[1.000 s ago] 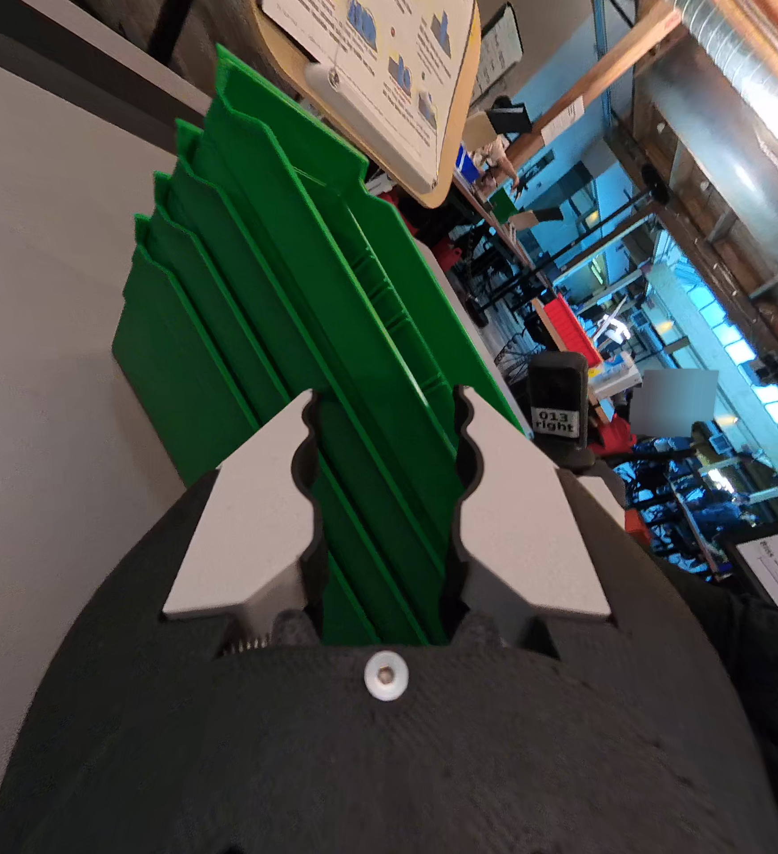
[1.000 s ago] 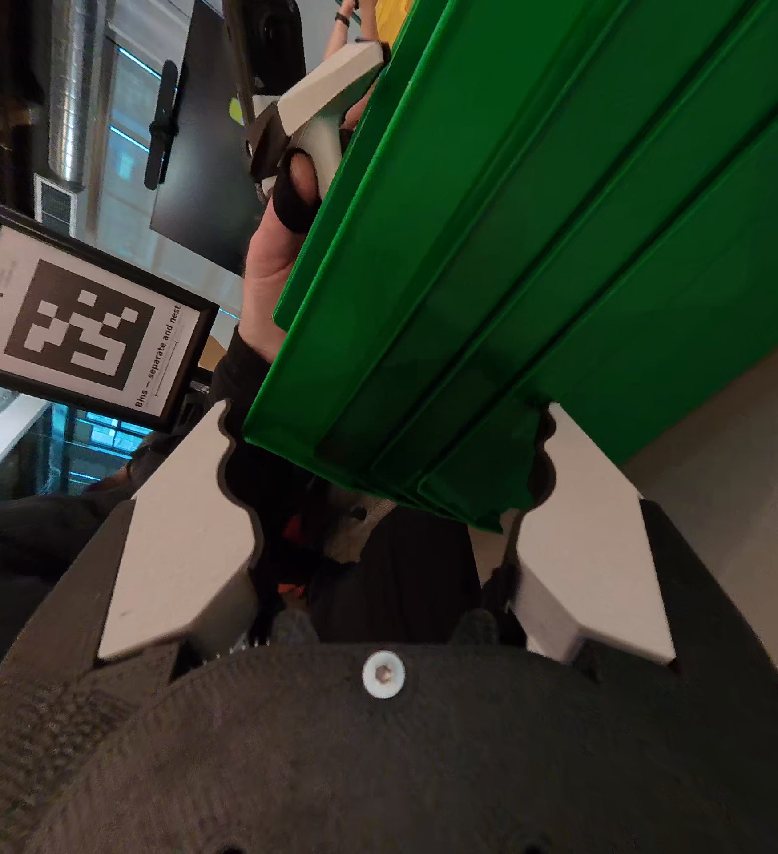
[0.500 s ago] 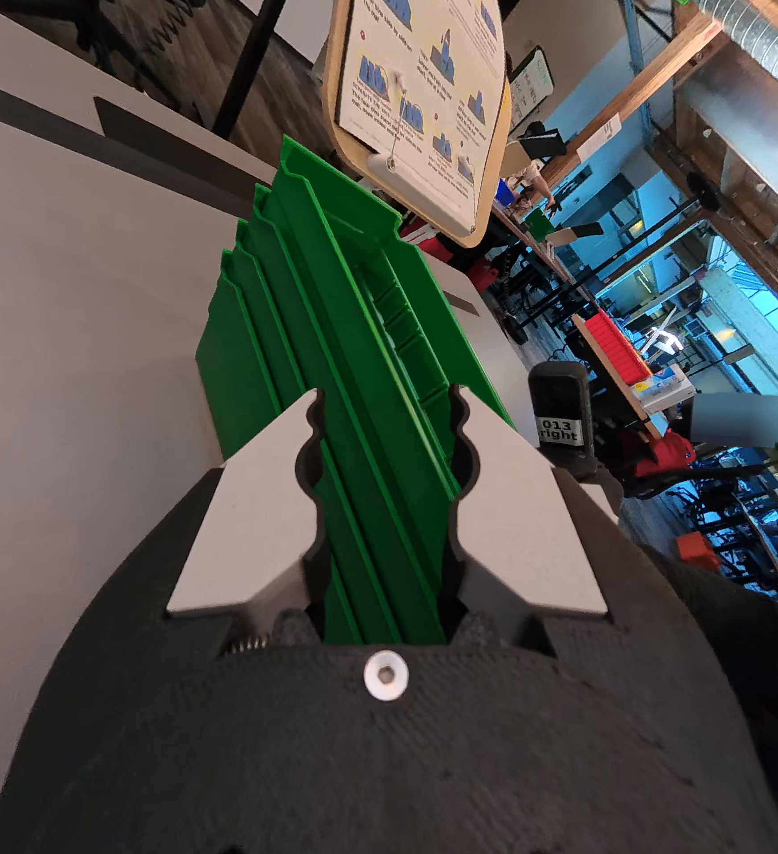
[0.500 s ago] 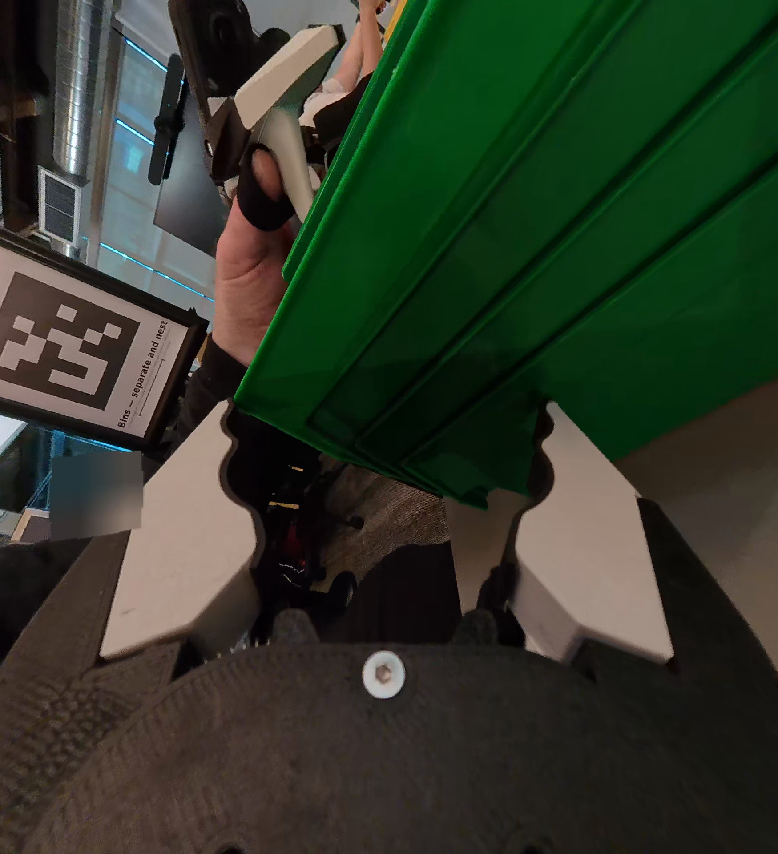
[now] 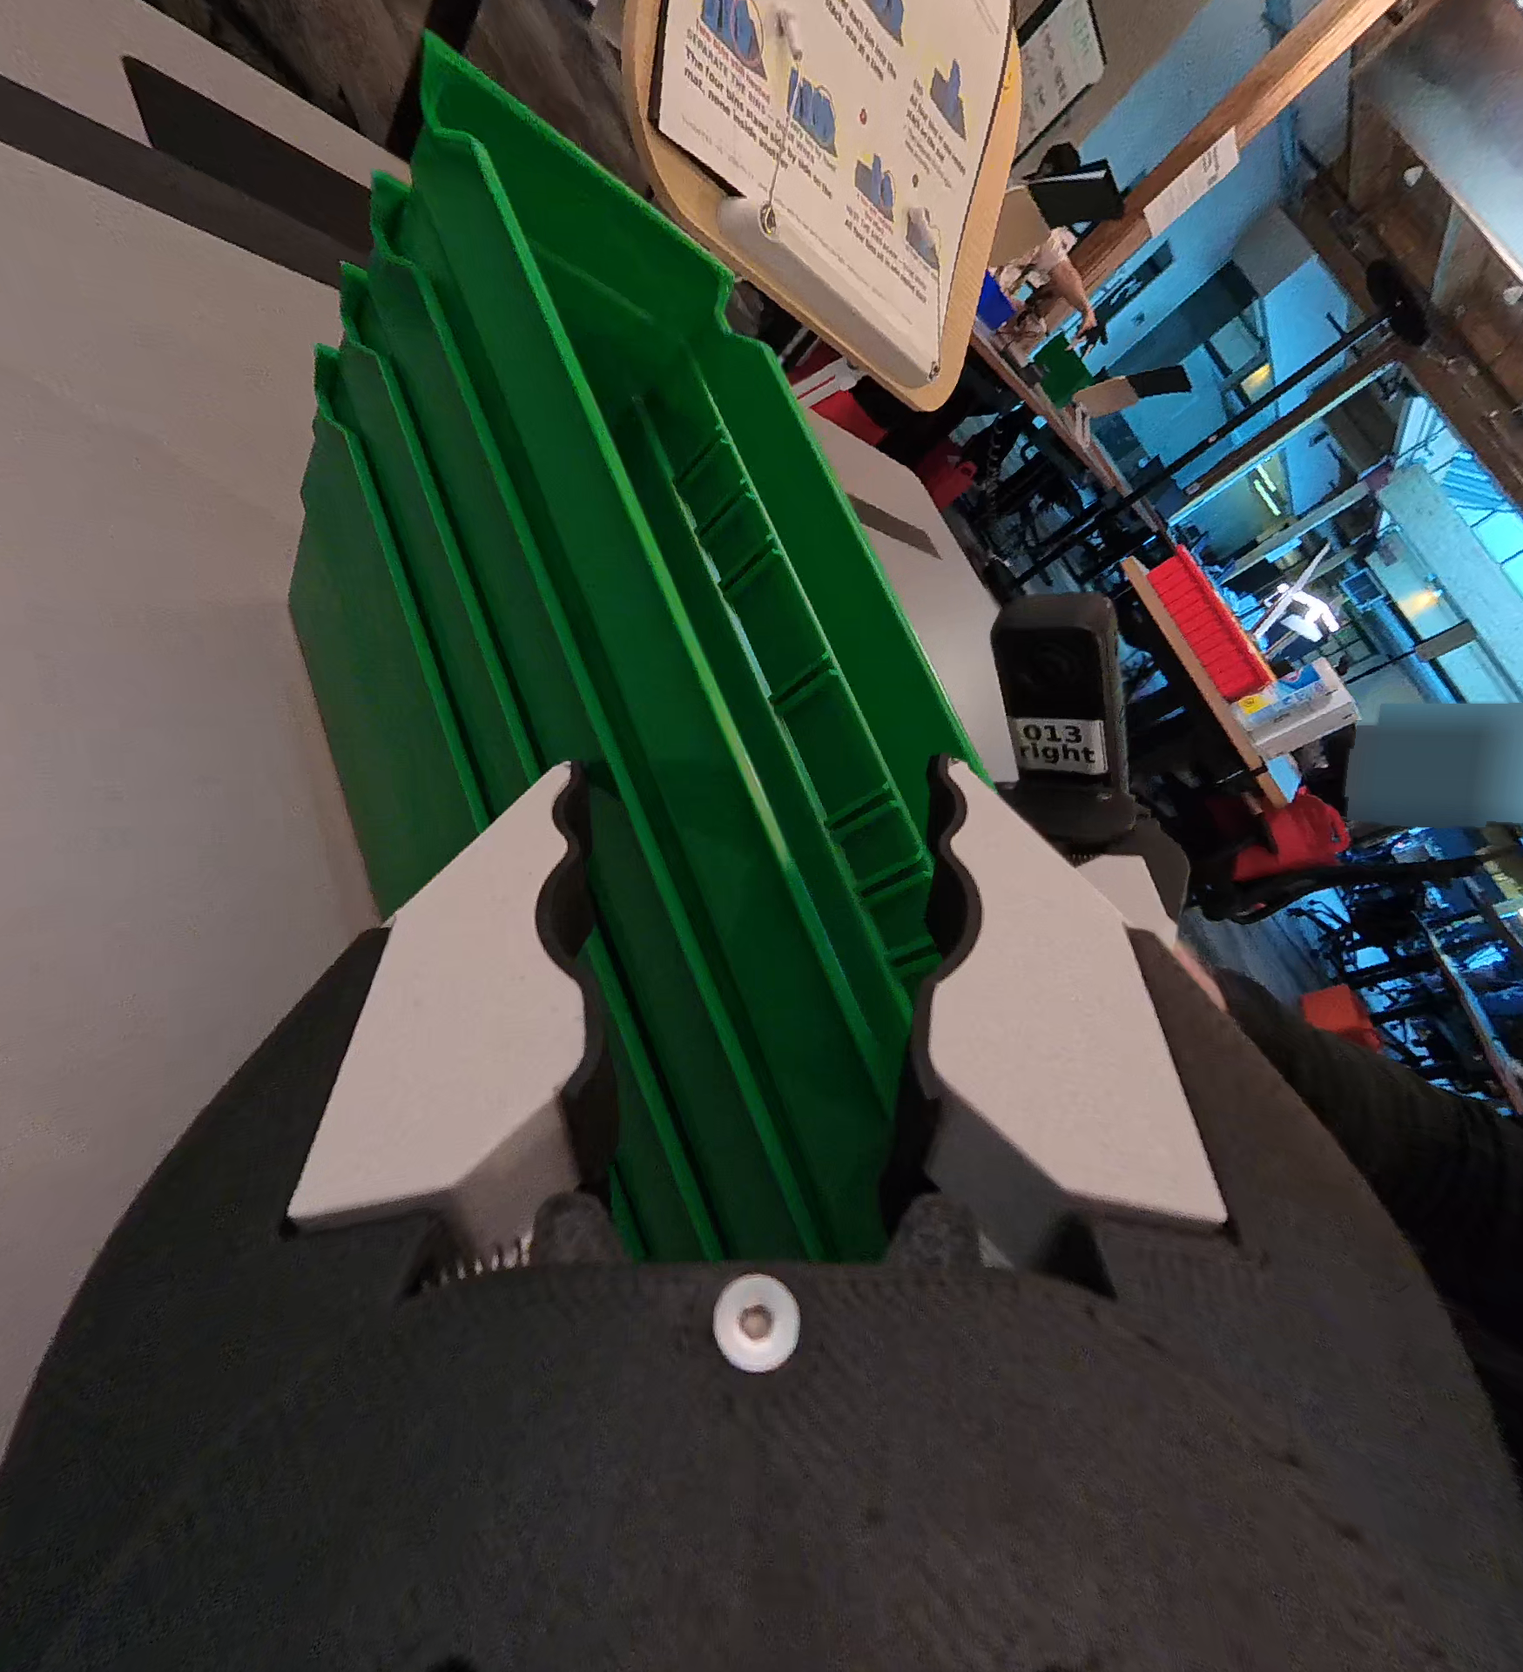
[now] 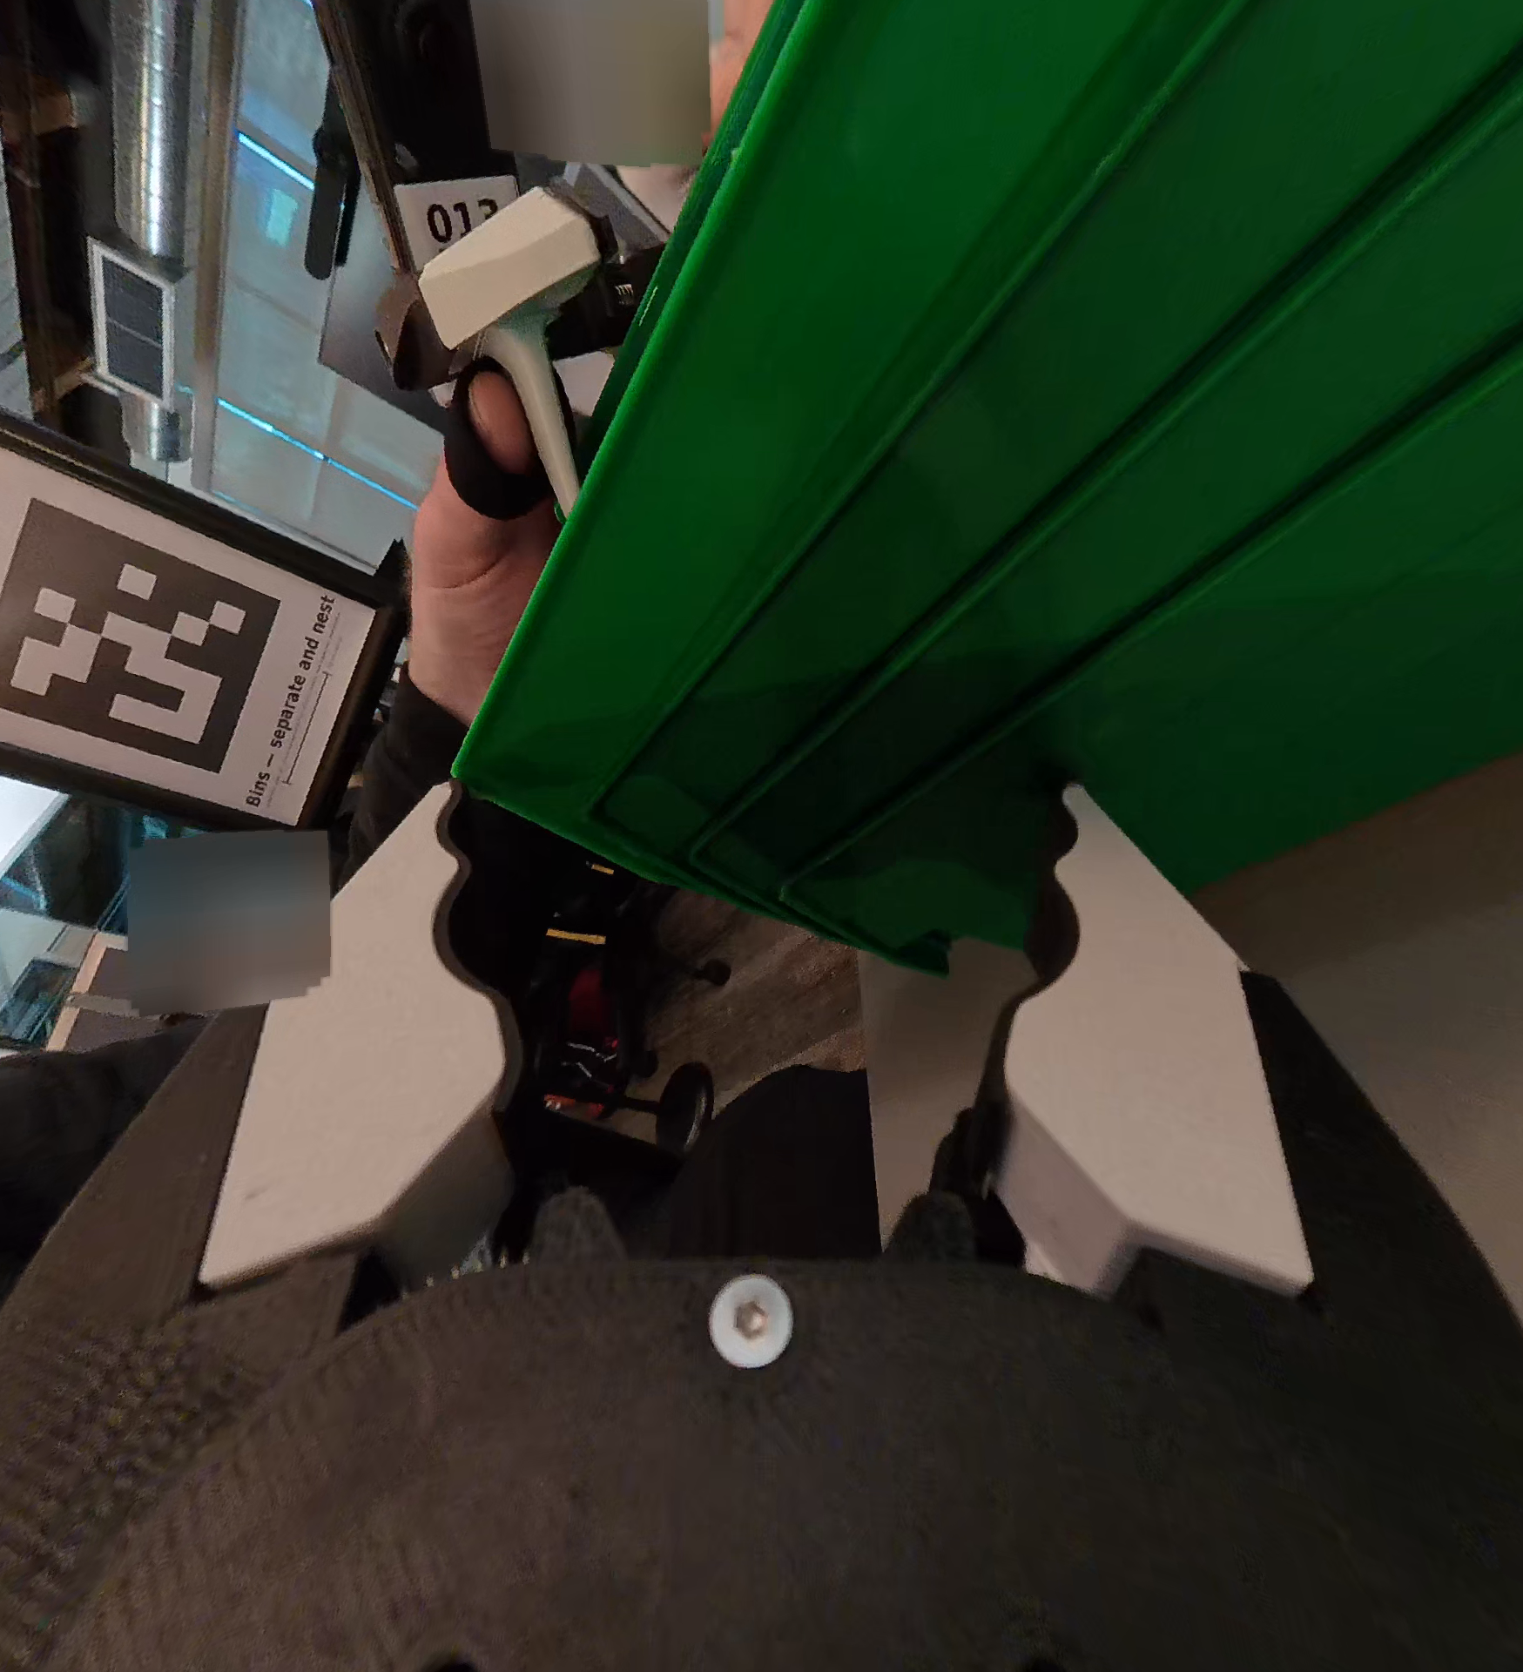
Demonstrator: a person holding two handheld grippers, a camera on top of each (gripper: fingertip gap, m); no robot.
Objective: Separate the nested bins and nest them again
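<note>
- Pale grey bench (image 5: 106, 633) carries the nested green bins (image 5: 504, 579), tipped on their side.
- Left gripper (image 5: 753, 914): fingers clamped across several stacked rims; risk: the whole stack lifts together.
- Right gripper (image 6: 753, 891): fingers apart at the stack's corner, gripping nothing; risk: bins slide unrestrained.

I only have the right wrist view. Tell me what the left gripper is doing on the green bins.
Observer: The left gripper straddles the near end of the green bins; their stacked rims fill the gap between its fingers.
Operator: Report what lies past the stack's far end.
Observer: A wooden clipboard with an illustrated sheet, above and beyond the bins.
Operator: Describe the top bin's inner side.
Observer: A row of short ribs runs along it.
</note>
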